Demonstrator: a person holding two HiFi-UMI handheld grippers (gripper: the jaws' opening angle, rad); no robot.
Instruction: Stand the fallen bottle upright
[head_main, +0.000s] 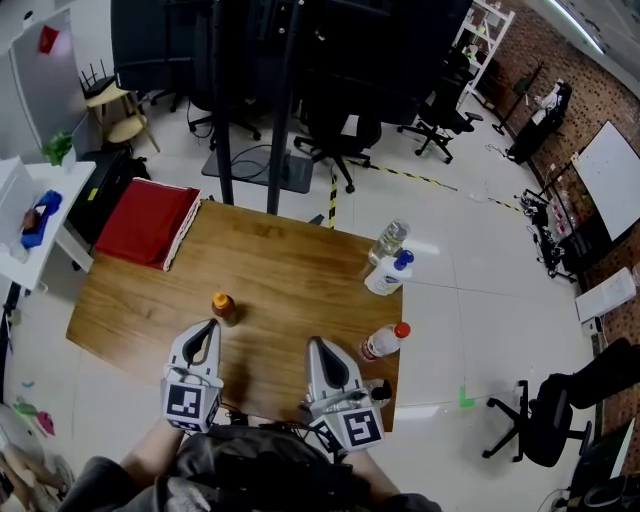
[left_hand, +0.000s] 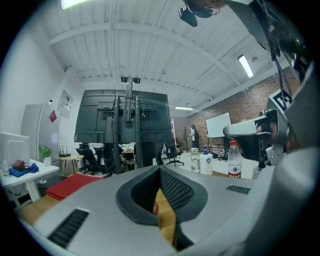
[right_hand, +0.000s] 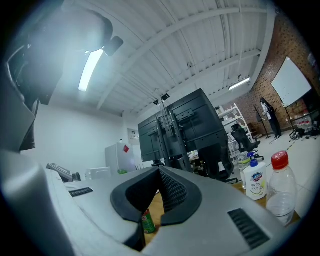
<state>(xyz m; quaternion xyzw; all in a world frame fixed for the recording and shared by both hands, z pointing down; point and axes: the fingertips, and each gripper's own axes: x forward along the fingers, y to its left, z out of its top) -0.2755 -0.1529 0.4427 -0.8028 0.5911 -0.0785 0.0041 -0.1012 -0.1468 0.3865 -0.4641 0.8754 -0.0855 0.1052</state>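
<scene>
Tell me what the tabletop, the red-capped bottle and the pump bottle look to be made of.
Tabletop: wood or wood-look laminate; brown with visible grain streaks and a low sheen.
Red-capped bottle: thin clear plastic, likely; the wall is see-through and the screw cap is opaque red.
Pump bottle: opaque white plastic, smooth and slightly glossy, with a blue pump head and a printed label.

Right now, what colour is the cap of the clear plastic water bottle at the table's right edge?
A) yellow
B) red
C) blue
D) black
B: the water bottle wears a red cap, plain in the head view and the right gripper view. The blue top belongs to the white pump bottle beyond it.
</scene>
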